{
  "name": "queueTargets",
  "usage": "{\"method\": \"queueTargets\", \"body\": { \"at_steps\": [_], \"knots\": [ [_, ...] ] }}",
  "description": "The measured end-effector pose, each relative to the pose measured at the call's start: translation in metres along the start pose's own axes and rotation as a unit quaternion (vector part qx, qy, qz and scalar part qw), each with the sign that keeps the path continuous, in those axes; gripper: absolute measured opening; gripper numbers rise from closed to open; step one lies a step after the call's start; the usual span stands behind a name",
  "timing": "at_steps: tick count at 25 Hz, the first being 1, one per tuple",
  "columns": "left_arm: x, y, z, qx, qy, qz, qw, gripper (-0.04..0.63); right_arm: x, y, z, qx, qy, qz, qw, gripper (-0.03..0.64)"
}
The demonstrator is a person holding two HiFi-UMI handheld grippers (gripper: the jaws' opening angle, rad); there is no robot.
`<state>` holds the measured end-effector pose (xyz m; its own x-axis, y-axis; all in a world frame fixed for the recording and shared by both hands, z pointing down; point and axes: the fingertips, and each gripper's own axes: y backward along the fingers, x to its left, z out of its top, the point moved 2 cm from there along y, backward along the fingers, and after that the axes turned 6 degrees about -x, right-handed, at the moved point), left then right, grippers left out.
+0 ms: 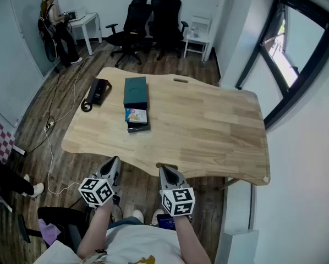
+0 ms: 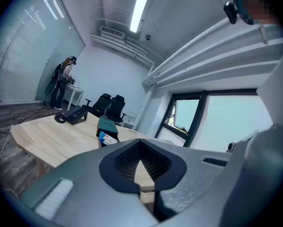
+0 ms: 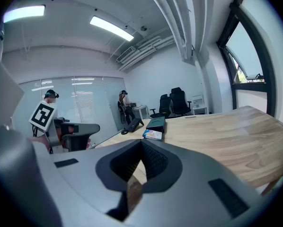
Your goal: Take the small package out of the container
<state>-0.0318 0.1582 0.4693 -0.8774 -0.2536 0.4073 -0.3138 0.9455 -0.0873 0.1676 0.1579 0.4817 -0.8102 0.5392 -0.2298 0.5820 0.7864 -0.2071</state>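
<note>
Far ahead of my left gripper (image 1: 113,164) and right gripper (image 1: 165,172), the small package (image 1: 136,115) is too small for me to read. I cannot tell whether it sits inside the dark green container (image 1: 135,91) or just against its near end. A black device (image 1: 99,91) further left is too small to identify.

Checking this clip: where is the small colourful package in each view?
Head view: small colourful package, left of picture centre.
Left gripper view: small colourful package, left of centre, slightly low.
Right gripper view: small colourful package, just right of centre, slightly low.
Shared landmark: dark green box behind it.
</note>
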Motion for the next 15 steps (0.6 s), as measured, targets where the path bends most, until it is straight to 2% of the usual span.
{"method": "queueTargets", "body": {
  "at_steps": [7,10,12,15],
  "knots": [
    [-0.003,0.011,-0.005,0.012,-0.011,0.004,0.9999,0.002,0.000,0.009,-0.004,0.013,-0.010,0.000,1.000,0.003],
    [0.003,0.014,-0.007,0.026,-0.019,0.021,0.9993,0.002,0.002,0.007,-0.005,0.016,-0.017,0.004,1.000,0.003],
    [0.007,0.017,-0.009,0.037,-0.028,0.035,0.9983,0.002,0.003,0.006,-0.007,0.020,-0.024,0.002,1.000,0.003],
    [0.005,0.020,-0.013,0.053,-0.054,0.028,0.9967,0.002,0.006,0.005,-0.009,0.019,-0.056,0.027,0.998,0.003]
  ]
}}
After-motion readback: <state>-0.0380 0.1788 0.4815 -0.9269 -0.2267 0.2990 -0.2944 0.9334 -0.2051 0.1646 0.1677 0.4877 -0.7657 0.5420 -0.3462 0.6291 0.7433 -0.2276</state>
